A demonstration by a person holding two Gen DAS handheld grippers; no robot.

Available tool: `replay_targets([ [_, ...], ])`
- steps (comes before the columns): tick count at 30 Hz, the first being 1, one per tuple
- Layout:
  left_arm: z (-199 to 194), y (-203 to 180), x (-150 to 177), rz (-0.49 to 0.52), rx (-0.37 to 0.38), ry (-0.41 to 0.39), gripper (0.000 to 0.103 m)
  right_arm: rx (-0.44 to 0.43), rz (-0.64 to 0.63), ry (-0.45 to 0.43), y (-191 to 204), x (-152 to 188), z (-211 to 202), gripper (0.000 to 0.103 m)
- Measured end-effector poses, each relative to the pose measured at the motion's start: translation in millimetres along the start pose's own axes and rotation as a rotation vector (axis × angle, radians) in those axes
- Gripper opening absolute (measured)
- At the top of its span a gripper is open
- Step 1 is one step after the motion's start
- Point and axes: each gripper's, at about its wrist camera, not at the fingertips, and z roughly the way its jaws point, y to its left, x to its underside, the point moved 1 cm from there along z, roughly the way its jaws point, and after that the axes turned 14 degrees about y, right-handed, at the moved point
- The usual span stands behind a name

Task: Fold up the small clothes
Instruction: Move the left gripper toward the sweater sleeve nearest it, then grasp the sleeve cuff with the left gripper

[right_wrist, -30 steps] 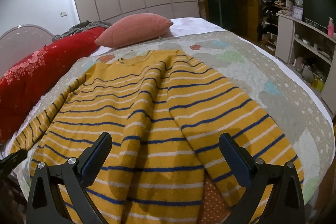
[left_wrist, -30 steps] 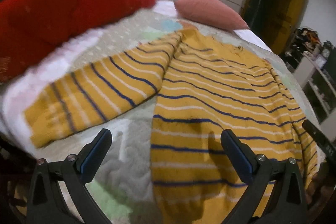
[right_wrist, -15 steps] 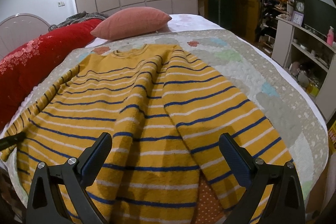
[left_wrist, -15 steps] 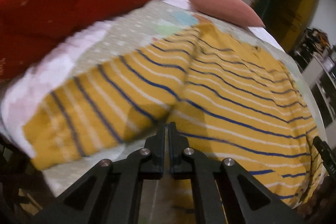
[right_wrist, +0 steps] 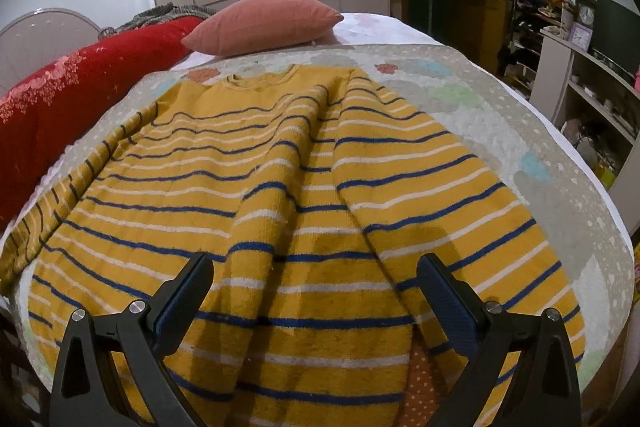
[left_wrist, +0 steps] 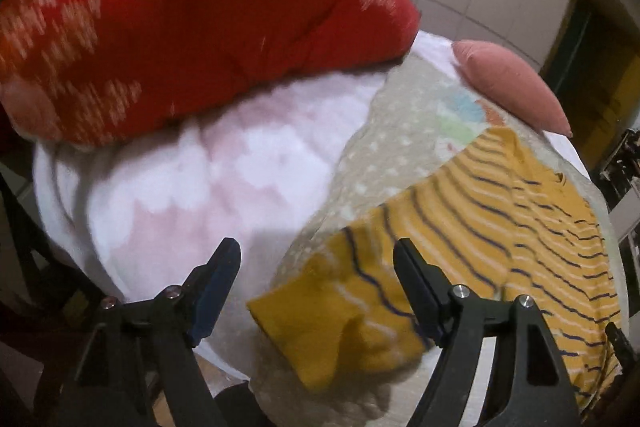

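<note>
Right wrist view shows the striped sweater (right_wrist: 288, 211) lying face up on the quilt (right_wrist: 532, 163) of the bed, neck toward the pink pillow (right_wrist: 264, 23), body spread but rippled by a few long creases. Its right sleeve is already laid over the body; the left sleeve (left_wrist: 400, 267) stretches out toward the bed's edge, cuff crumpled and partly turned up, as the left wrist view shows.

That cuff lies between the fingers of the left gripper (left_wrist: 316, 279), whose jaws have just been opening; the pads do not press on it. The right gripper (right_wrist: 314, 291) hovers over the hem with its jaws apart and nothing in them.

The step in hand looks like folding the left sleeve inward. To do it well, pinch the cuff through both layers, lift only enough to clear the knit, and carry it across level with the stripes so the sleeve lands flat. Smoothing the central creases would help.

Beyond the sweater lie a white-pink blanket (left_wrist: 192, 195) and a red duvet (left_wrist: 192, 19). No readable writing or brand shows.
</note>
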Motion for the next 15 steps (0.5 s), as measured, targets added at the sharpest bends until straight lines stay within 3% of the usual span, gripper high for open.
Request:
replay_targets([
  [4, 34, 1, -3, -0.004, 0.013, 0.078, 0.077, 0.012, -0.004, 0.020, 1, 1, 6, 0.103],
  [5, 38, -3, -2, 0.007, 0.006, 0.084, 0.065, 0.015, -0.005, 0.024, 1, 1, 7, 0.103],
  [6, 37, -9, 0, 0.033, -0.016, 0.069, 0.039, 0.019, -0.006, 0.026, 1, 1, 7, 0.103],
  [7, 34, -12, 3, 0.054, -0.036, 0.066, 0.032, 0.025, -0.008, 0.028, 2, 1, 7, 0.103],
  [8, 30, -12, 3, 0.065, -0.031, 0.063, 0.016, 0.033, -0.012, 0.028, 3, 1, 7, 0.103],
  [12, 10, 15, -15, -0.022, 0.033, 0.064, 0.006, 0.055, -0.024, 0.031, 5, -3, 8, 0.100],
  [15, -16, 30, -45, -0.070, -0.063, -0.011, 0.006, 0.047, -0.024, 0.039, 5, -6, 11, 0.095],
])
